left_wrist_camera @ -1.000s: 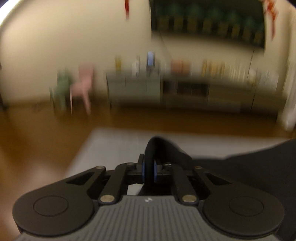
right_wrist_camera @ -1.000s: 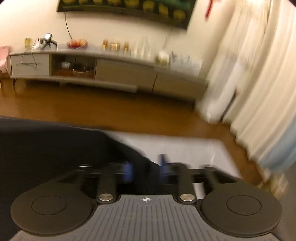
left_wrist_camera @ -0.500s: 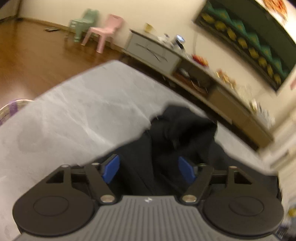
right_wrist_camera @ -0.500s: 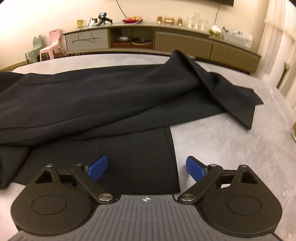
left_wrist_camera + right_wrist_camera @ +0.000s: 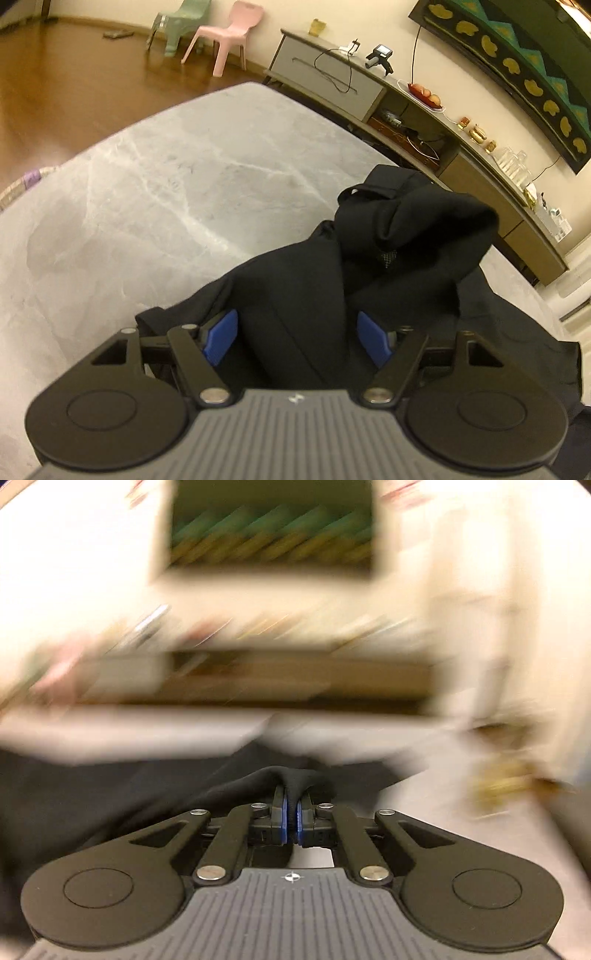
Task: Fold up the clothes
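One black garment [image 5: 388, 266], two small chairs [image 5: 225, 35], one marble table [image 5: 147, 177], one sideboard [image 5: 476, 173].

surface: grey marble table [image 5: 177, 192] | on it: black garment [image 5: 417, 258], bunched in a heap | left part bare

Motion blur smears the whole room beyond the right tongs [image 5: 290, 821], and the black garment [image 5: 74, 797] runs off the left edge.

Floor: I see brown wood flooring [image 5: 55, 96].
Wall: cream, with a dark green-and-gold hanging [image 5: 517, 70].
Furniture: long low sideboard [image 5: 369, 96]; pink chair [image 5: 225, 37] beside a green chair [image 5: 177, 26].
Surface: grey marbled tabletop [image 5: 147, 192].
Right wrist view: blurred.
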Tool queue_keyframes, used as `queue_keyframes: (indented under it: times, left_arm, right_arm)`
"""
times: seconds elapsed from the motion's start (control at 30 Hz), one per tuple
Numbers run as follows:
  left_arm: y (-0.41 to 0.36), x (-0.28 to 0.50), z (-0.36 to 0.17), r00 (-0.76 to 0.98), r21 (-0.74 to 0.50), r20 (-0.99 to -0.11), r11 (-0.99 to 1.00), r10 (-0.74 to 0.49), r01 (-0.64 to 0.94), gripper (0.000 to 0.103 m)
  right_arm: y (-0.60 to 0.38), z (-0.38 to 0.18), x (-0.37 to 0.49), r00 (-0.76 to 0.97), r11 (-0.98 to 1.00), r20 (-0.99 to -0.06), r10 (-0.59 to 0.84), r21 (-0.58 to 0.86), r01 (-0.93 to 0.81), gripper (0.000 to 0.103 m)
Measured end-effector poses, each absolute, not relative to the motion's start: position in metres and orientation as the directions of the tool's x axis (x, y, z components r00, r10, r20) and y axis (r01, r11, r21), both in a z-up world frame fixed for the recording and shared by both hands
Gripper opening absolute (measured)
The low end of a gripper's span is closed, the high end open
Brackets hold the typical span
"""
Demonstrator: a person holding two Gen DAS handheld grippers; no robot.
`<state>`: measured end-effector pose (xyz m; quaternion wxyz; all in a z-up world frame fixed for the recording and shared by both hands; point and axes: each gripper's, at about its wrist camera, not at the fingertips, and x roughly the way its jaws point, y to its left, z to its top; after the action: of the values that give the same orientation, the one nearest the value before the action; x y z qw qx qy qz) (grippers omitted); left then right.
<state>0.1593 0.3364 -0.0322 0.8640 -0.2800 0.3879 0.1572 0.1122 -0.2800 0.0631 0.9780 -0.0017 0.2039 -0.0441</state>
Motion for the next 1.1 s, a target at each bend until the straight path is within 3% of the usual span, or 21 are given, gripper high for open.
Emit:
queue_keyframes:
  times: [0.03, 0.1, 0.2, 0.27, 0.43, 0.5, 0.57, 0.67, 0.8, 0.83, 0.87, 1.0, 1.03, 1.1]
  left_arm:
    - [0.336, 0.16, -0.033, 0.647, -0.363, -0.761, 0.793, 0.05, -0.489, 0.073]
    - [0.331, 0.16, -0.034, 0.644, -0.365, -0.764, 0.795, 0.041, -0.484, 0.073]
    - [0.319, 0.158, -0.031, 0.659, -0.37, -0.751, 0.814, 0.02, -0.447, 0.076]
    - [0.311, 0.159, -0.03, 0.669, -0.373, -0.743, 0.824, 0.01, -0.427, 0.083]
    - [0.301, 0.172, -0.036, 0.663, -0.376, -0.748, 0.82, 0.007, -0.432, 0.088]
    - [0.297, 0.181, -0.044, 0.631, -0.332, -0.775, 0.836, 0.023, -0.437, 0.068]
    - [0.293, 0.185, -0.044, 0.631, -0.28, -0.772, 0.855, 0.07, -0.437, 0.003]
    - [0.301, 0.184, -0.023, 0.732, -0.34, -0.679, 0.859, 0.058, -0.383, 0.002]
    - [0.332, 0.102, 0.052, 0.967, -0.517, -0.252, 0.848, -0.02, -0.117, 0.002]
    - [0.337, 0.077, 0.057, 0.979, -0.505, -0.202, 0.859, -0.028, -0.08, 0.003]
    - [0.341, 0.061, 0.051, 0.972, -0.504, -0.234, 0.858, -0.025, -0.099, 0.004]
    - [0.368, 0.052, -0.034, 0.77, -0.602, -0.636, 0.664, -0.062, -0.444, 0.009]
    - [0.371, 0.051, -0.044, 0.726, -0.586, -0.685, 0.632, -0.054, -0.507, 0.012]
    - [0.371, 0.049, -0.041, 0.728, -0.576, -0.685, 0.631, -0.025, -0.52, 0.021]
  right_arm:
    - [-0.295, 0.066, 0.106, 0.909, 0.987, -0.385, -0.159, -0.027, 0.161, 0.003]
    - [-0.32, 0.049, 0.107, 0.867, 0.973, -0.452, -0.209, -0.003, 0.233, 0.003]
    - [-0.343, 0.021, 0.117, 0.81, 0.951, -0.569, -0.141, 0.148, 0.27, 0.004]
    - [-0.344, 0.02, 0.12, 0.818, 0.942, -0.568, -0.09, 0.217, 0.254, 0.004]
    - [-0.334, 0.019, 0.128, 0.833, 0.942, -0.553, -0.029, 0.263, 0.208, 0.005]
    - [-0.335, 0.018, 0.127, 0.832, 0.937, -0.555, -0.023, 0.278, 0.211, 0.005]
    - [-0.337, 0.017, 0.125, 0.831, 0.932, -0.557, -0.016, 0.292, 0.214, 0.005]
    - [-0.344, 0.017, 0.125, 0.843, 0.917, -0.538, -0.009, 0.331, 0.221, 0.005]
    - [-0.377, 0.042, 0.107, 0.933, 0.881, -0.339, -0.124, 0.394, 0.261, 0.004]
    - [-0.385, 0.042, 0.104, 0.928, 0.867, -0.343, -0.145, 0.407, 0.286, 0.004]
    - [-0.392, 0.036, 0.104, 0.912, 0.854, -0.382, -0.148, 0.416, 0.313, 0.004]
    - [-0.415, 0.001, 0.112, 0.828, 0.782, -0.554, -0.089, 0.476, 0.403, 0.005]
    - [-0.418, -0.005, 0.114, 0.815, 0.767, -0.576, -0.07, 0.492, 0.413, 0.005]
    - [-0.418, -0.008, 0.113, 0.804, 0.764, -0.593, -0.047, 0.498, 0.411, 0.005]
